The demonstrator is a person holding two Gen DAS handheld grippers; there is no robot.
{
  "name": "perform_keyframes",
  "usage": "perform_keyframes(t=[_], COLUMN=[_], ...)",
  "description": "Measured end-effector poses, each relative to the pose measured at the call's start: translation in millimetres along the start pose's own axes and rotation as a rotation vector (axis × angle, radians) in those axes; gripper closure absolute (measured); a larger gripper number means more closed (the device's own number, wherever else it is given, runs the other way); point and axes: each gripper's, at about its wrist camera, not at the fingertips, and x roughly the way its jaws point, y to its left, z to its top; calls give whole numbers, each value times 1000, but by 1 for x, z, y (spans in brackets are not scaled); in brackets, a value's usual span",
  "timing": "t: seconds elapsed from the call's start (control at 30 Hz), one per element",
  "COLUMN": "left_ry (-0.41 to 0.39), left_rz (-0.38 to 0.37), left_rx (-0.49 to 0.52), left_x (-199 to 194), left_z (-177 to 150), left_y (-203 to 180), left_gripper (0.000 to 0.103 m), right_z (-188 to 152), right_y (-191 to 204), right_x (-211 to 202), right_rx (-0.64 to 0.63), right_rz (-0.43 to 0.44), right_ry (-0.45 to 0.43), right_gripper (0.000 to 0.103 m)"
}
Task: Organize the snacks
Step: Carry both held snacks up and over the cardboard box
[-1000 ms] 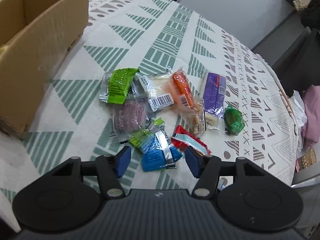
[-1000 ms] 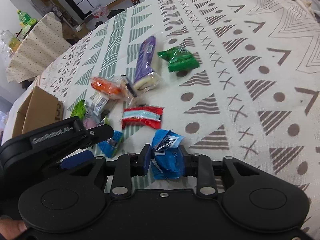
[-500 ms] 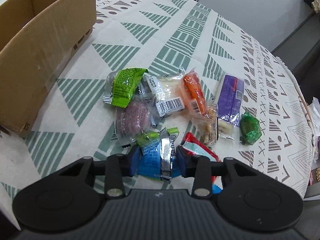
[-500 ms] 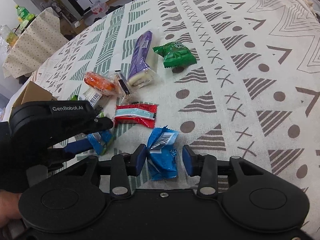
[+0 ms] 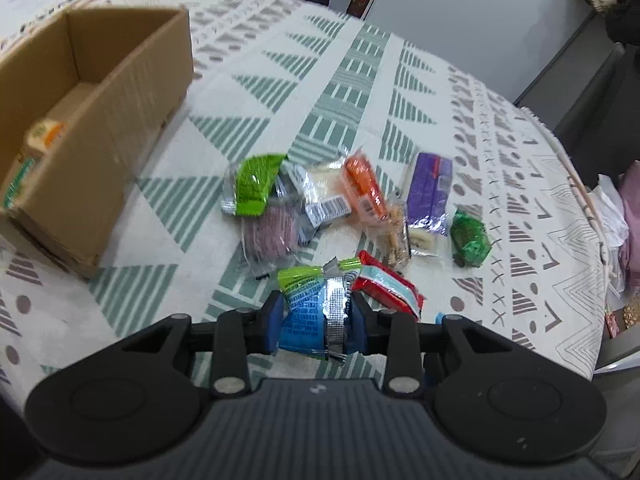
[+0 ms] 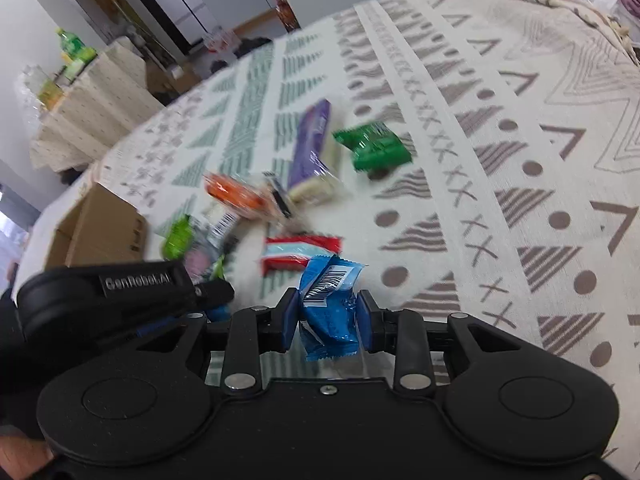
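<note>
Left gripper [image 5: 316, 320] was clamped tight on a blue-and-green snack packet [image 5: 310, 312], pads pinching its sides, silver seam facing the camera. Right gripper [image 6: 330, 314] was likewise closed on a blue packet with a barcode [image 6: 330, 308], wrapper crumpled between the pads. Both packets looked lifted clear of the patterned tablecloth [image 5: 360, 80].

Just beyond the left packet lay a red packet [image 5: 386, 284], then the rest of the pile: lime-green packet [image 5: 254, 184], orange packet [image 5: 362, 188], purple bar [image 5: 428, 192], dark green packet [image 5: 470, 236]. The cardboard box [image 5: 132, 96] sat well to the left, open top, at least one item already inside.

Risks: slippery foil could slide out of either grip during the carry. Both grippers were near each other, so heading to the box together could make them collide. A low pass might snag the box wall.
</note>
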Motion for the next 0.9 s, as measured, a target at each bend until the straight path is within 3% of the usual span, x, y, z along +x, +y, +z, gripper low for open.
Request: perform_keyframes(t=[0.9], left_ry=[-197], left_rz=[42], left_rx=[-8], left_x=[-98], left_z=[31], left_y=[56], left_gripper=[69], right_z=[18], right_y=[56], right_x=[-22], right_rx=[-129], right_rz=[231], right_ry=[-214], right_gripper=[73])
